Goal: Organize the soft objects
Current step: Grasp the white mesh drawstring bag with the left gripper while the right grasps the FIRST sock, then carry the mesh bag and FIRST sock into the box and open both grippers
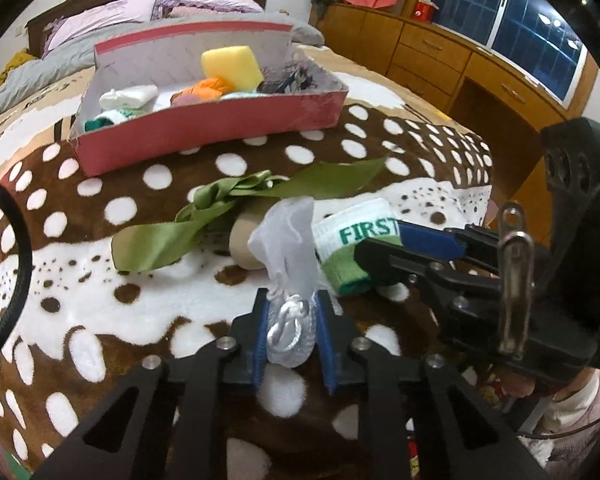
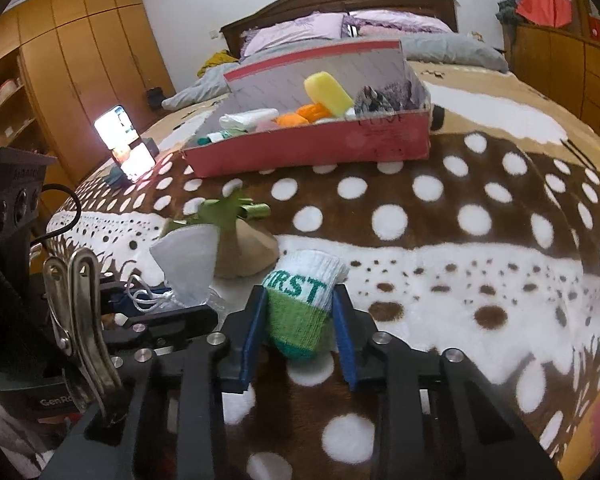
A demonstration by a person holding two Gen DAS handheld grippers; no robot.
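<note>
On the near part of the spotted blanket (image 1: 172, 184), just short of the red box (image 1: 204, 128) already loaded with a yellow sponge (image 1: 230, 66) and other soft pieces, lay a white mesh pouch (image 1: 288, 240) and a rolled sock (image 2: 300, 304) marked FIRST, side by side, with a green ribbon (image 1: 204, 216) and a tan roll (image 2: 248, 252) just beyond. Left gripper (image 1: 292, 336) jaws pinching the pouch at its gathered neck, by the drawstring; right gripper (image 2: 300, 332) jaws closed against the green lower half of the sock. Judged light, limp and crushable, both: nothing fragile, little risk of slipping on knit, more on the slick mesh. Best held where gripped, at the bunched neck and across the thick middle of the roll, lest the sock unfurl or the pouch sag.
</note>
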